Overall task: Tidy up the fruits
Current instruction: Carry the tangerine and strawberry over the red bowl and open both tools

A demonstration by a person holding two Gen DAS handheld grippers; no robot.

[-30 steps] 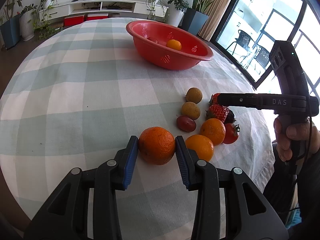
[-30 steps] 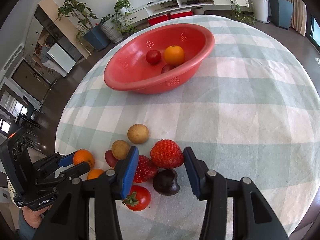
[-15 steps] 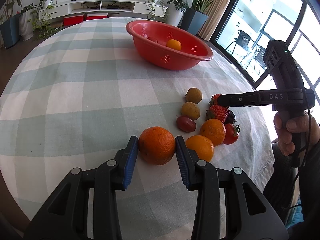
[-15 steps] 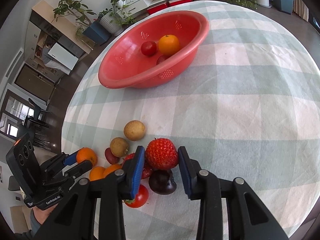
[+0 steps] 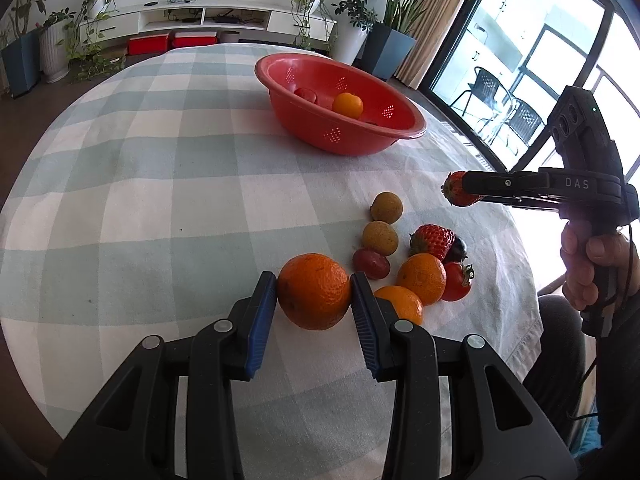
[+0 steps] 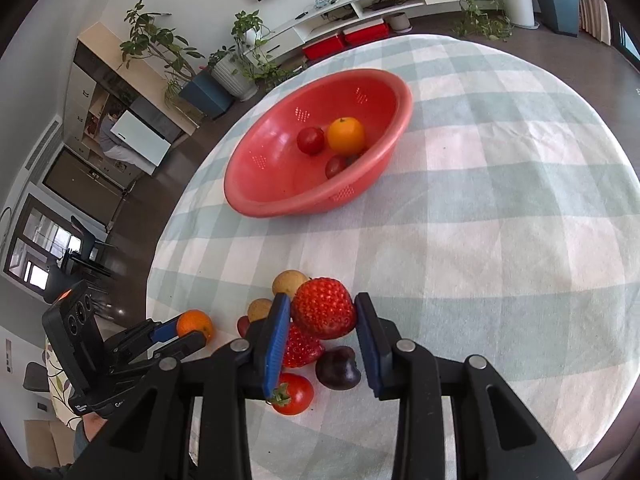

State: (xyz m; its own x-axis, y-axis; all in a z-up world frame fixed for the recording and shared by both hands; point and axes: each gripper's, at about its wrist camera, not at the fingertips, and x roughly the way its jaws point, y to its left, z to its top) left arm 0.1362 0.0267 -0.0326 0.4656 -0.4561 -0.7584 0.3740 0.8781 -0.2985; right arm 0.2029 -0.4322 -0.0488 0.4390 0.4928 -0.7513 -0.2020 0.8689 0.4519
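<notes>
Left gripper (image 5: 313, 300): jaws clenched on a large orange (image 5: 314, 296), one blue pad against each flank; the fruit sits at the level of the checked cloth, and whether it rests on the bench (image 5: 160, 208) or hangs just clear cannot be told. Right gripper (image 6: 322, 320): jaws grasping a strawberry (image 6: 323, 307), held well above the cloth, as the left wrist view shows it in mid-air beside the loose fruit.

Loose fruit on the bench, near its edge: two brown longans (image 5: 386, 208), a second strawberry (image 5: 433, 240), a dark cherry (image 6: 338, 368), a tomato (image 6: 292, 393) with green calyx, a reddish plum-like fruit (image 5: 371, 263) and two smaller oranges (image 5: 422, 278). The red bowl (image 6: 276, 184), well apart, holds an orange and two small red fruits.

Hidden: the nearer small orange is partly behind the left jaw; the second strawberry and tomato are partly covered by the right gripper's left jaw; one red fruit in the bowl is cut off by its rim.

Legible writing: "DAS" on the right gripper's side in the left wrist view; the label on the left gripper's body is too small to read.
</notes>
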